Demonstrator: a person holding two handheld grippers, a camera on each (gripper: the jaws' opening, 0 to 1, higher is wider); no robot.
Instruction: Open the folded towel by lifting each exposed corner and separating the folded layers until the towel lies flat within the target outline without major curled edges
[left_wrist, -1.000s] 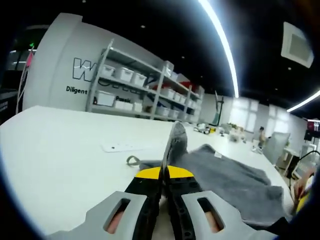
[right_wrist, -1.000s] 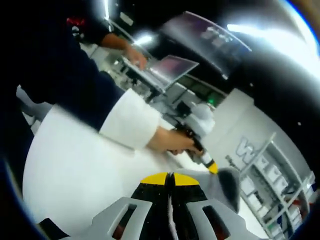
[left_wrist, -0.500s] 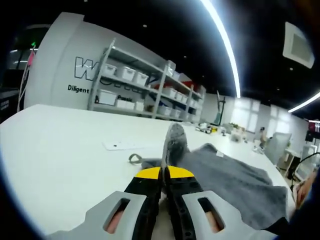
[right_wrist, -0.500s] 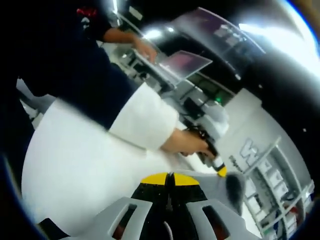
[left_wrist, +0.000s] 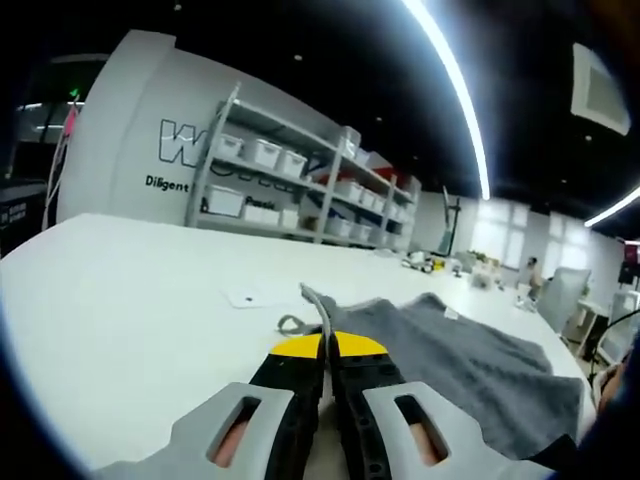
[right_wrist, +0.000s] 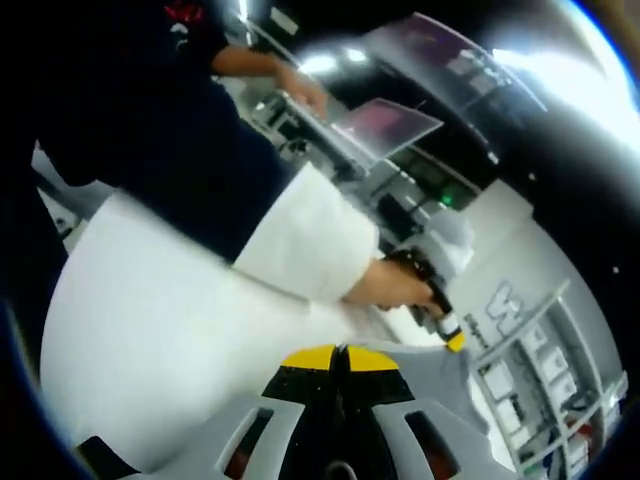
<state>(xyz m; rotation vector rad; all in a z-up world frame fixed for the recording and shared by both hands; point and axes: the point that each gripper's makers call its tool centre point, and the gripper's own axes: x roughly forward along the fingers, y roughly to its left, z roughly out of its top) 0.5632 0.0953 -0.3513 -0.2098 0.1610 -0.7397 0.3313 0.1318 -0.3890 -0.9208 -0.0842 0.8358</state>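
Note:
The grey towel (left_wrist: 470, 360) lies spread over the white table (left_wrist: 120, 310), stretching away to the right of my left gripper (left_wrist: 327, 345). That gripper is shut on the towel's near edge, and a thin strip of fabric rises from its yellow tips. A small hanging loop (left_wrist: 290, 323) sticks out beside it. In the right gripper view my right gripper (right_wrist: 336, 356) is shut, with the towel (right_wrist: 435, 375) running from its tips toward the left gripper (right_wrist: 452, 338), which a hand holds.
Grey shelving with white bins (left_wrist: 270, 185) lines the far wall. A small white flat item (left_wrist: 250, 297) lies on the table beyond the towel. A person's white sleeve (right_wrist: 310, 250) crosses the right gripper view, with an open laptop (right_wrist: 385, 120) behind it.
The upright flap of towel above the left gripper's jaws has dropped to a thin edge, and the towel lies flatter. In the right gripper view the hand with the left gripper sits further right.

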